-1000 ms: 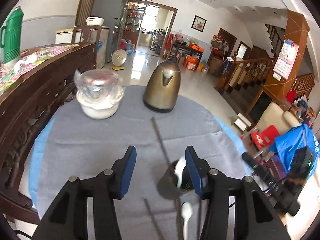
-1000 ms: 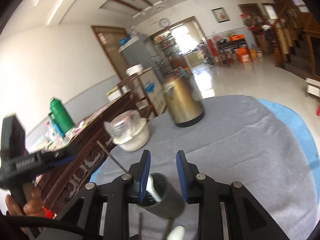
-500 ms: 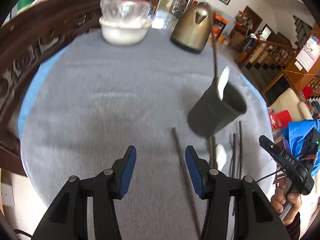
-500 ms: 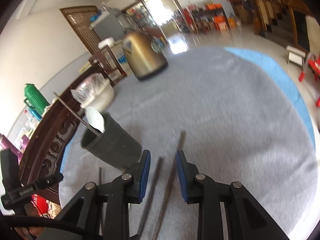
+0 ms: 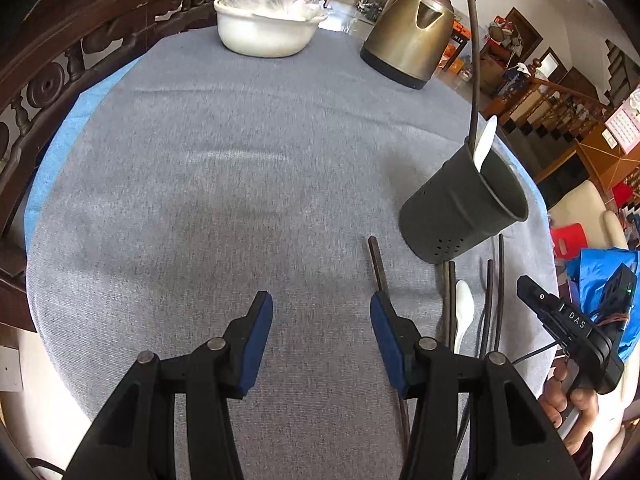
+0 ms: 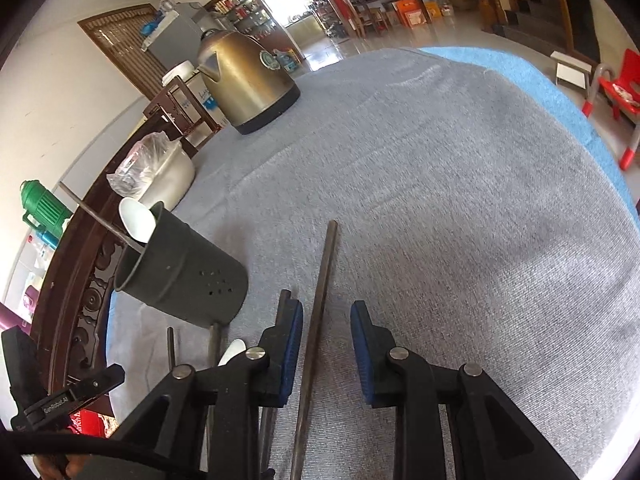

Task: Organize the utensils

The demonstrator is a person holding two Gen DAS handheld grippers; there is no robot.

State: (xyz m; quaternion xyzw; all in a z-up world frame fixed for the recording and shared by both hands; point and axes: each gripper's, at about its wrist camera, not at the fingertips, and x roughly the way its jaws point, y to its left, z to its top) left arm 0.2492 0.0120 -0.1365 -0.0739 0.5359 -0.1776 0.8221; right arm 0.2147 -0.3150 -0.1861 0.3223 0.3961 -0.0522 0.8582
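Jaws of my right gripper [image 6: 326,326] stand a little apart with a dark chopstick [image 6: 320,300] lying between the blue pads, not pinched; it rests flat on the grey cloth of the tabletop [image 6: 460,208] and runs back under the gripper body. Jaws of my left gripper [image 5: 321,312] stand wider, over bare cloth, holding nothing; another loose chopstick [image 5: 378,264] lies just by their right-hand pad

I judge these sticks light, stiff and thin, with a smooth finish that may roll or slip, and they lie so low on the cloth that the pads must come right down to it. Taking hold near the middle should keep a stick from tipping as it lifts

Further out, a few more chopsticks and a white spoon [image 5: 464,312] lie side by side near the table's edge, just in front of the dark holder cup [image 5: 464,216]. It stands upright on the cloth, with small holes near its base, and already carries one chopstick [image 5: 474,60] and a second white spoon [image 5: 486,142] leaning out of its mouth

Both my hands angle steeply down toward the cloth, side by side; fingers of the right hand [image 5: 568,396] show around its grip

Beyond stand a brass kettle [image 6: 244,80] and a white pot [image 5: 264,28] covered with plastic
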